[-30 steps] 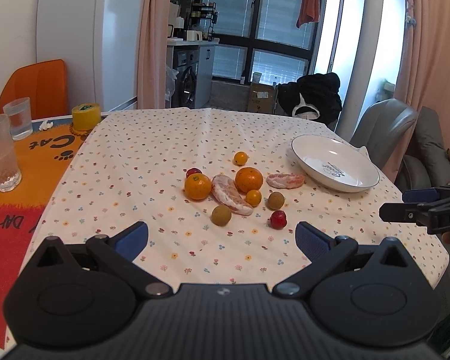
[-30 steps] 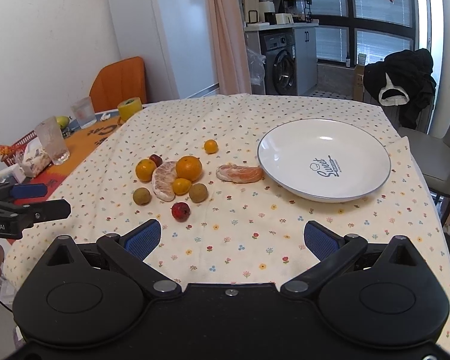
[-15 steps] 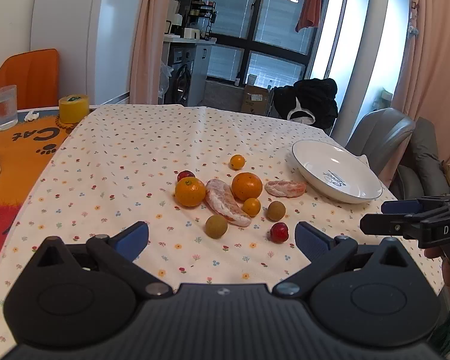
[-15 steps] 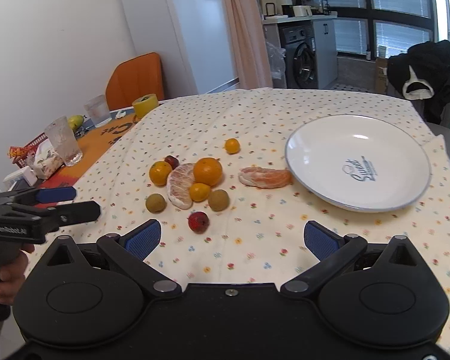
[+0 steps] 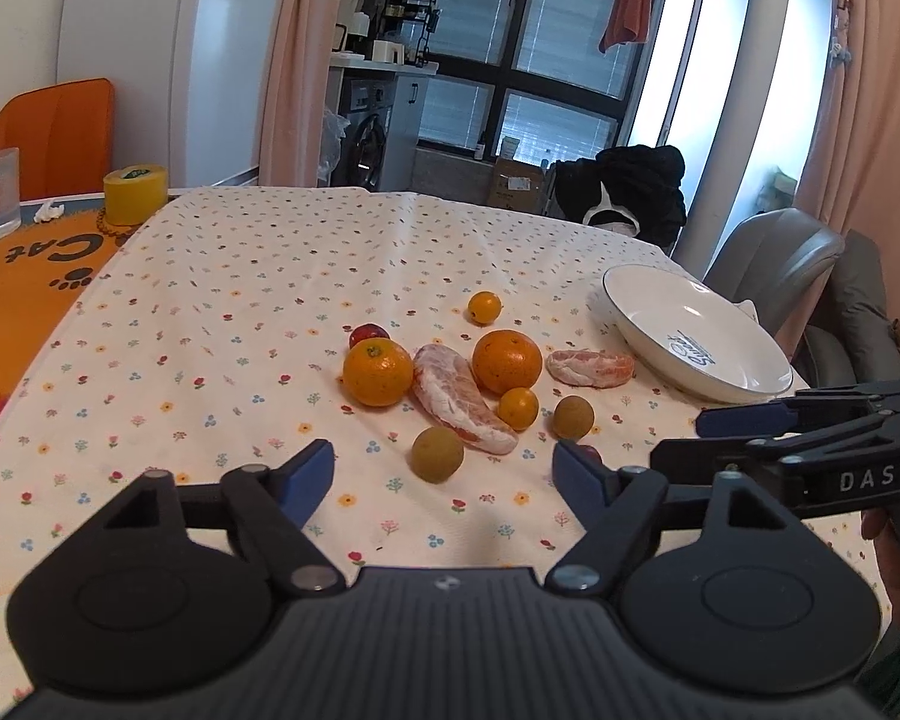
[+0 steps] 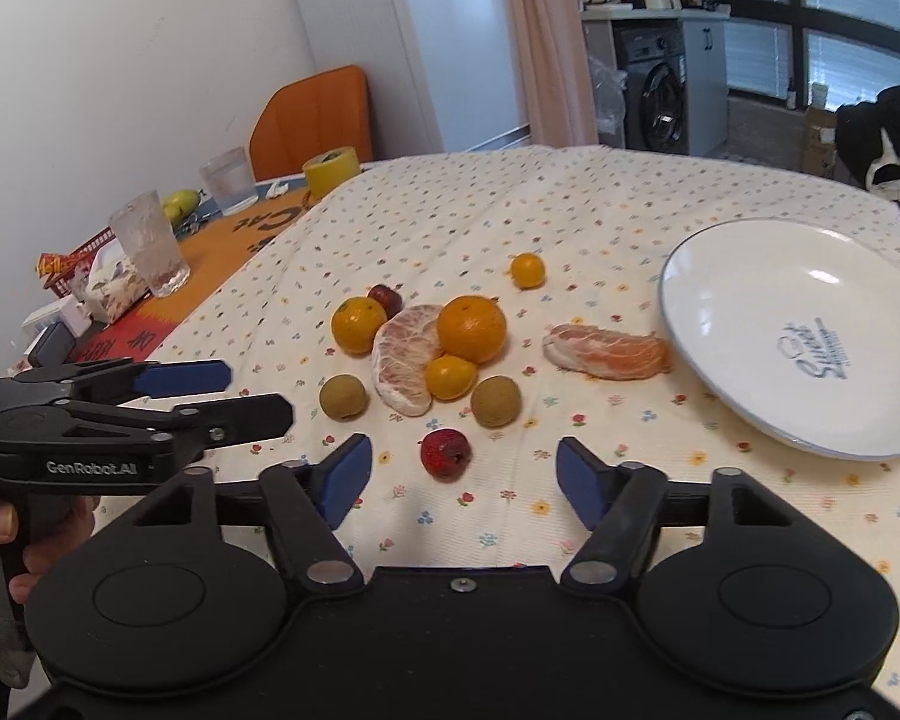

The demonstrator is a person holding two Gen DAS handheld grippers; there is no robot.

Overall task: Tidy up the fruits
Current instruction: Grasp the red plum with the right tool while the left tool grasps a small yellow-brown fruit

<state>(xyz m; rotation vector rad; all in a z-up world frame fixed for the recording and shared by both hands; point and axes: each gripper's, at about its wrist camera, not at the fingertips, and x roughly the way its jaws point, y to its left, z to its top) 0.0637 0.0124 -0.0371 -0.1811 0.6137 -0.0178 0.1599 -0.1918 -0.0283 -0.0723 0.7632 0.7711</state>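
Observation:
Loose fruit lies in a cluster on the flowered tablecloth: two oranges (image 5: 378, 372) (image 5: 507, 360), a peeled citrus segment (image 5: 462, 399), another segment (image 5: 591, 367) beside the empty white plate (image 5: 690, 336), kumquats, two green-brown fruits and small red ones. My left gripper (image 5: 444, 469) is open and empty, with a green-brown fruit (image 5: 438, 454) just ahead of its fingers. My right gripper (image 6: 462, 477) is open too, and a red fruit (image 6: 445, 451) lies just ahead between its fingertips. The plate (image 6: 798, 330) sits to its right. Each gripper shows in the other's view, the left gripper (image 6: 252, 393) and the right gripper (image 5: 684, 438).
An orange mat (image 5: 24, 276) on the left holds drinking glasses (image 6: 150, 252), a yellow tape roll (image 5: 135, 195) and a tissue pack (image 6: 114, 294). An orange chair (image 6: 312, 114) stands behind it. A grey chair (image 5: 774, 264) stands beyond the plate at the table's right edge.
Both grippers have moved forward and down toward the fruit cluster. Their fingers have narrowed somewhat but stay apart. The fruit and plate have not moved.

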